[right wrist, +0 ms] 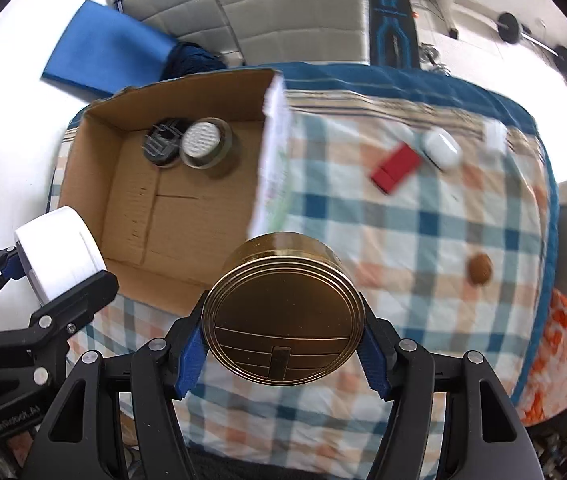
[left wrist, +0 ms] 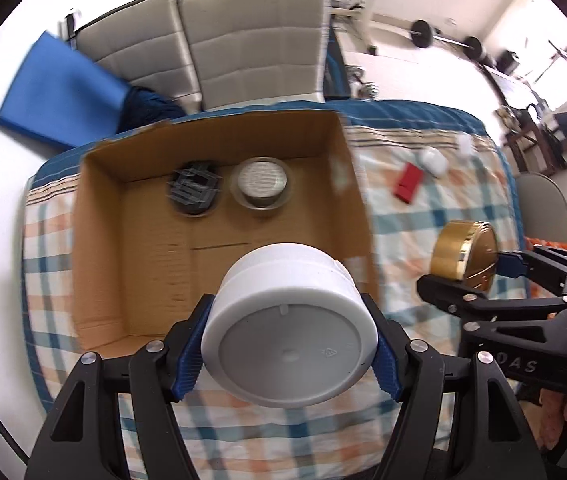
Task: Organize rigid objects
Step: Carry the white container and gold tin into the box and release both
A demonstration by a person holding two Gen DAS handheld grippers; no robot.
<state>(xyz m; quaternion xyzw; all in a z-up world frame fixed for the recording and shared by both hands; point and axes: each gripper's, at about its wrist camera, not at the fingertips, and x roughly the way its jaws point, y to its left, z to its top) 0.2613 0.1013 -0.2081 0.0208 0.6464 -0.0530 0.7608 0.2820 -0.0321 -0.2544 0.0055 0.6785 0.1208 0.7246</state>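
Note:
My left gripper (left wrist: pixel 289 344) is shut on a white round jar (left wrist: pixel 287 320), held bottom towards the camera, high above the near edge of an open cardboard box (left wrist: pixel 99 240). My right gripper (right wrist: pixel 283 344) is shut on a gold round tin (right wrist: pixel 283 308), to the right of the box over the checked cloth. In the left wrist view the gold tin (left wrist: pixel 465 254) hangs at the right; in the right wrist view the white jar (right wrist: pixel 59 252) shows at the left. Inside the box stand a black ribbed container (left wrist: pixel 193 192) and a clear jar with a silver lid (left wrist: pixel 261 182).
On the checked cloth (right wrist: pixel 423 240) right of the box lie a red block (right wrist: pixel 395 168), a white earbud case (right wrist: pixel 441 148), a small white piece (right wrist: pixel 495 138) and a brown round thing (right wrist: pixel 479 268). Behind the table are a grey sofa (left wrist: pixel 251 48) and a blue mat (left wrist: pixel 63 92).

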